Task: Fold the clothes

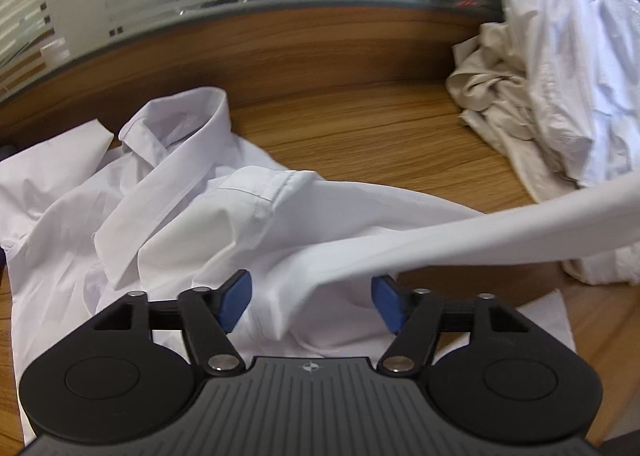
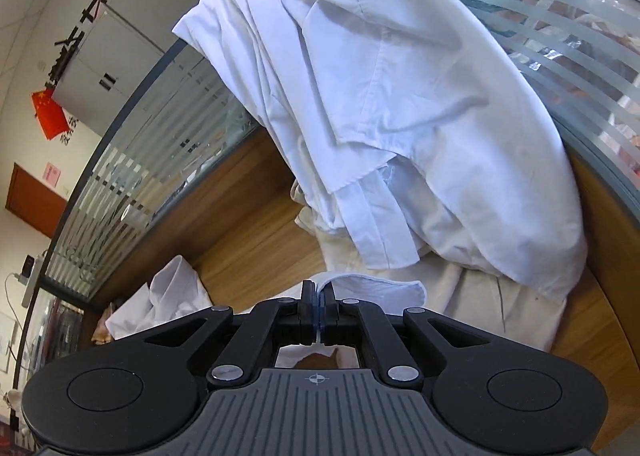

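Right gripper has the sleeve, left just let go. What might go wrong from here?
1. The right gripper pinches only the cuff edge of the sleeve; a hard pull may slip it free.
2. The stretched sleeve may drag the shirt out of shape.
3. The pile sits close; the cuff may snag it.
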Available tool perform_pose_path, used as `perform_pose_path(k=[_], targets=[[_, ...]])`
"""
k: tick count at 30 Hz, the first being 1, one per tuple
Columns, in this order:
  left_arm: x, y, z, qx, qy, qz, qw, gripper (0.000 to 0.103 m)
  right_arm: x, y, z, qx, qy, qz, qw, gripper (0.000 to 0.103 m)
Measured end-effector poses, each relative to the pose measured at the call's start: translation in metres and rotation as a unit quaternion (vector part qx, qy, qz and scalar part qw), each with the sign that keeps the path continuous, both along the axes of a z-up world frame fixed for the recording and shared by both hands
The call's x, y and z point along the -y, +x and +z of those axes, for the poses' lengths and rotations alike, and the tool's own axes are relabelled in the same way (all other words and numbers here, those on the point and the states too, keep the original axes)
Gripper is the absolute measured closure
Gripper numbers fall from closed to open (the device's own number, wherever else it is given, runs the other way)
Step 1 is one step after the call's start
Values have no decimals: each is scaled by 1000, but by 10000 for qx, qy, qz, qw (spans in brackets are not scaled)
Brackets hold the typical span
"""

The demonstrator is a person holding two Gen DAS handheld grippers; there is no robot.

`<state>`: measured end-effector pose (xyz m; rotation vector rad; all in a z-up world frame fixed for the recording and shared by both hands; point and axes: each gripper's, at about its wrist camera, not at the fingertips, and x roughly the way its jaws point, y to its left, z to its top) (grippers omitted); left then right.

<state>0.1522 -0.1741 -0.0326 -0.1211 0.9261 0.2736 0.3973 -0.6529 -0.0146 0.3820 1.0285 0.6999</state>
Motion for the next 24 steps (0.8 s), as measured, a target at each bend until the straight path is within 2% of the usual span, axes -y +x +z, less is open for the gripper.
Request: perform_pose_path(k=[6,12,14,18,24], targets=[[8,-40,21,249,-98,169,9995,23,-30,-18,25,597,-125,109,9981,99],[-19,-86,36,417,-187,795,9958,22,-112,-50,73,1417,194,963,9850,99],[-35,-104,38,441,-159,1017,9937,22,-148,-66,86,1597,386,1347,9772,99],[-75,-148,40,465,-134,1365,9895,22,-235,-113,95,1687,757,2214,9575,99],[-147,-220,46,264,115,1739,9843,22,-364,-205,92,1959,781,3299,9202,99]])
